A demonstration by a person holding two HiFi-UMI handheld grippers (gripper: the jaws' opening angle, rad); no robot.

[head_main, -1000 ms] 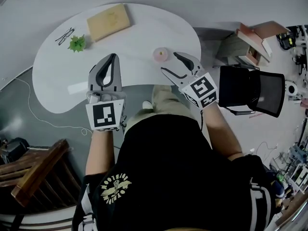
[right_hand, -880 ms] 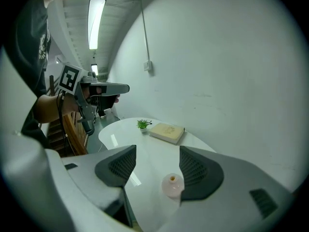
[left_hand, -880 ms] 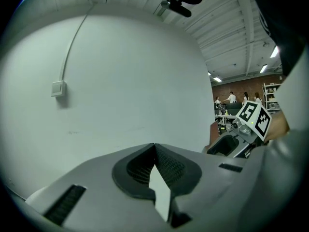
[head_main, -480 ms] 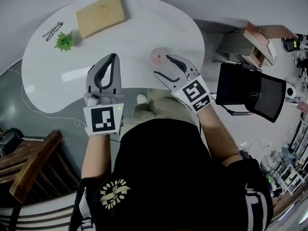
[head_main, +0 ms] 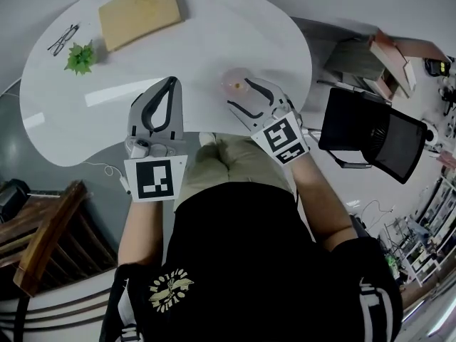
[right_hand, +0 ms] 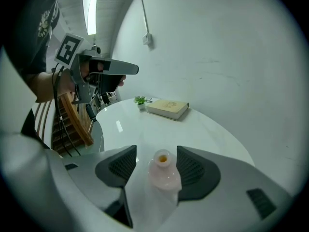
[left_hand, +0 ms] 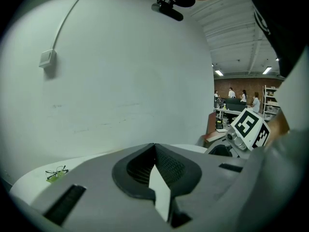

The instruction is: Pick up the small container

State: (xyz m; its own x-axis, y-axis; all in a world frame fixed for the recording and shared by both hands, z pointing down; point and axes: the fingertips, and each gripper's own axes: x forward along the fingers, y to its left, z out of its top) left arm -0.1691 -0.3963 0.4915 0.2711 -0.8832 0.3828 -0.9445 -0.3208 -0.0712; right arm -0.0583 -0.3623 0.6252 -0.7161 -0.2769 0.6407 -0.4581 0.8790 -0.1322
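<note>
Right gripper (right_hand: pixel 155 162): jaws wide apart, straddling small pale-pink round-bodied container (head_main: pixel 232 83), no clamp yet. Container upright near front edge of white rounded table (head_main: pixel 214 27). Left gripper (head_main: pixel 169 85): jaws pressed together, nothing held, above table.

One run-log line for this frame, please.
phase: pre-grasp | right gripper: open, jaws either side of small pink container | small pink container: standing on white table | left gripper: shut, empty
</note>
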